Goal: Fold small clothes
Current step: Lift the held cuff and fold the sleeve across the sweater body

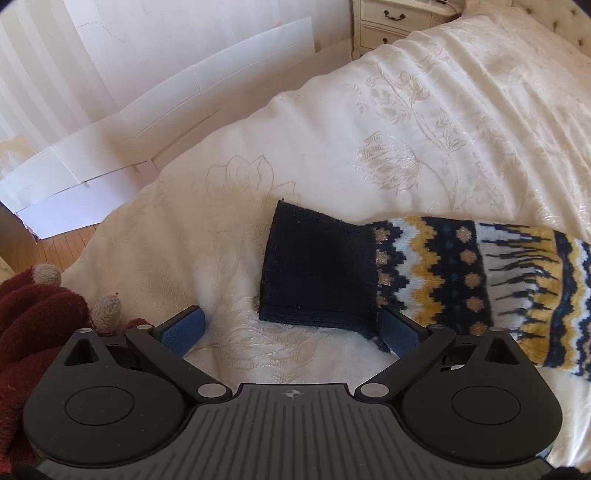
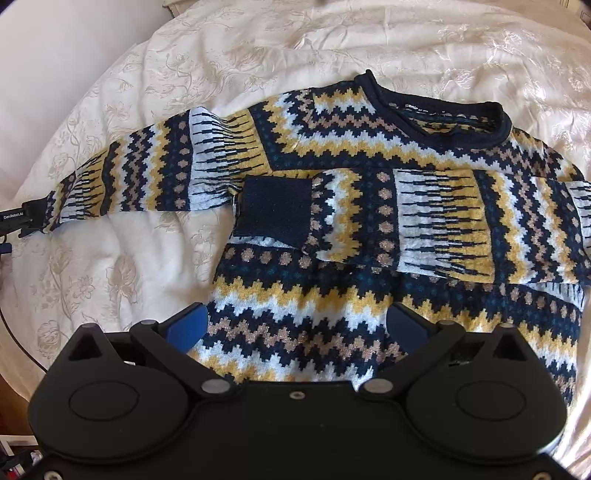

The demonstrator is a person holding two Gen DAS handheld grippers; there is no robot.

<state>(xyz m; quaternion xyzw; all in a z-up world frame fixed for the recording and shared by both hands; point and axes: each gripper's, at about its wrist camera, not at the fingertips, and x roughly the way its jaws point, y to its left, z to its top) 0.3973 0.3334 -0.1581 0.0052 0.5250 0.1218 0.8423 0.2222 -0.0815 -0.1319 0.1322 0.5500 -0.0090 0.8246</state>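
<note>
A patterned knit sweater [image 2: 332,295] in navy, yellow and white lies flat on the bed. Its right sleeve [image 2: 424,218] is folded across the chest, navy cuff [image 2: 275,212] pointing left. Its left sleeve [image 2: 147,173] stretches out to the left. In the left wrist view that sleeve's navy cuff [image 1: 319,271] lies just ahead of my left gripper [image 1: 291,328], which is open, its right finger [image 1: 400,332] touching the cuff's near corner. My right gripper [image 2: 295,325] is open and empty, over the sweater's lower body. The left gripper [image 2: 22,219] shows at the sleeve end.
The cream floral bedspread [image 1: 424,122] covers the bed. A dark red knit glove [image 1: 33,321] lies at the left. White boards [image 1: 92,162] lean by the wall over a wooden floor. A cream nightstand [image 1: 388,26] stands at the back.
</note>
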